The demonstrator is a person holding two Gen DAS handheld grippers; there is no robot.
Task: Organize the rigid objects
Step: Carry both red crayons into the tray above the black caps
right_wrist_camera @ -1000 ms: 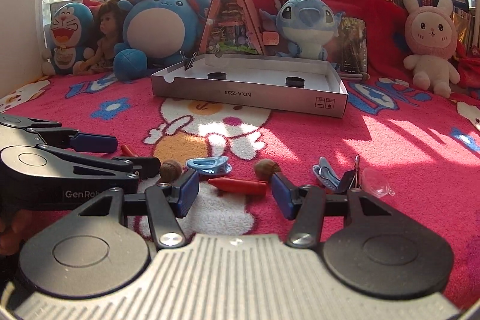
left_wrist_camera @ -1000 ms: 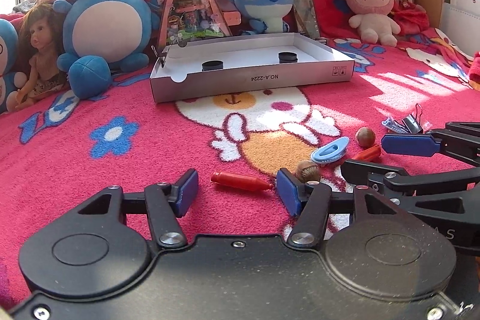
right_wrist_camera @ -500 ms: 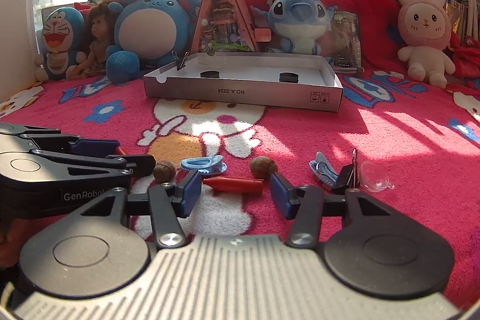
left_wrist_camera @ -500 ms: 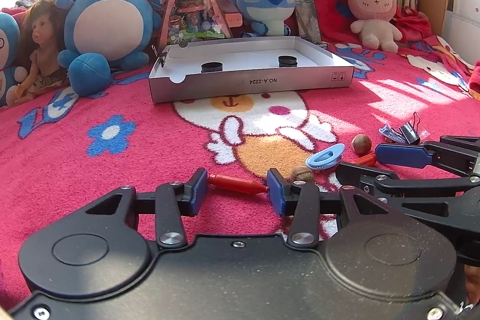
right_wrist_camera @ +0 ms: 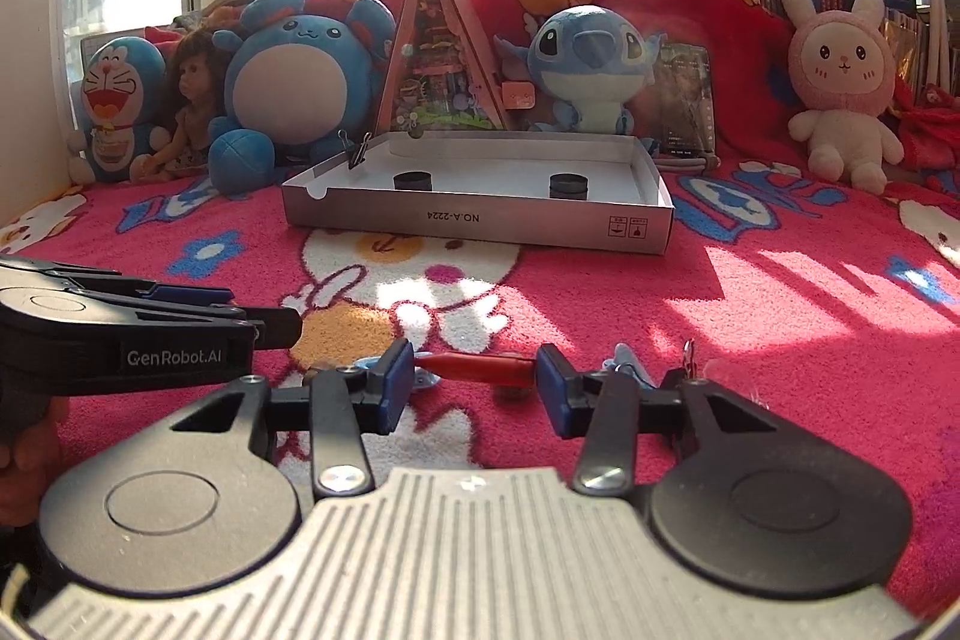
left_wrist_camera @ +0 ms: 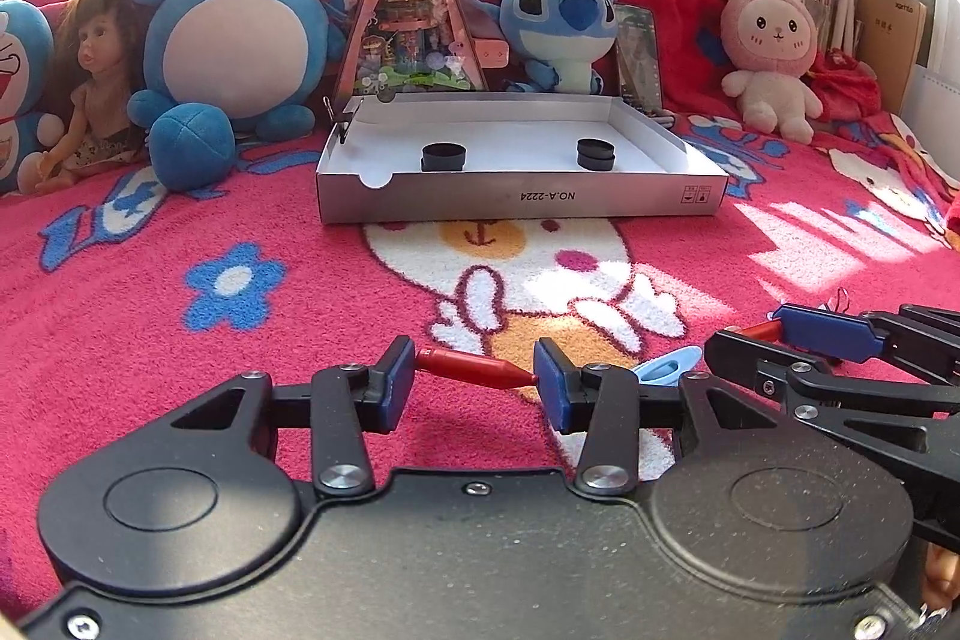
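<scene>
A red crayon [left_wrist_camera: 474,369] spans the left gripper [left_wrist_camera: 474,382] end to end, and the blue pads [left_wrist_camera: 396,379] press on both its ends. My right gripper [right_wrist_camera: 475,385] has a second red crayon [right_wrist_camera: 480,367] lying crosswise between its jaws. These jaws are closing, and the crayon's ends sit just short of the pads. Each tool shows in the other's view: the right gripper [left_wrist_camera: 774,340] low on the right, the left gripper [right_wrist_camera: 252,310] low on the left. A shallow grey box [left_wrist_camera: 522,205] stands open farther back on the pink blanket.
Two black round pieces [left_wrist_camera: 443,157] [left_wrist_camera: 595,154] sit in the box. A light blue clip [left_wrist_camera: 666,364] lies between the grippers. A binder clip [right_wrist_camera: 687,358] lies to the right. Plush toys [left_wrist_camera: 240,58] and a doll [left_wrist_camera: 96,100] line the back.
Both pairs of jaws have narrowed around their crayons. The left pads now touch the crayon's ends, and the right pads have come close to theirs. Neither hand has shifted much.
</scene>
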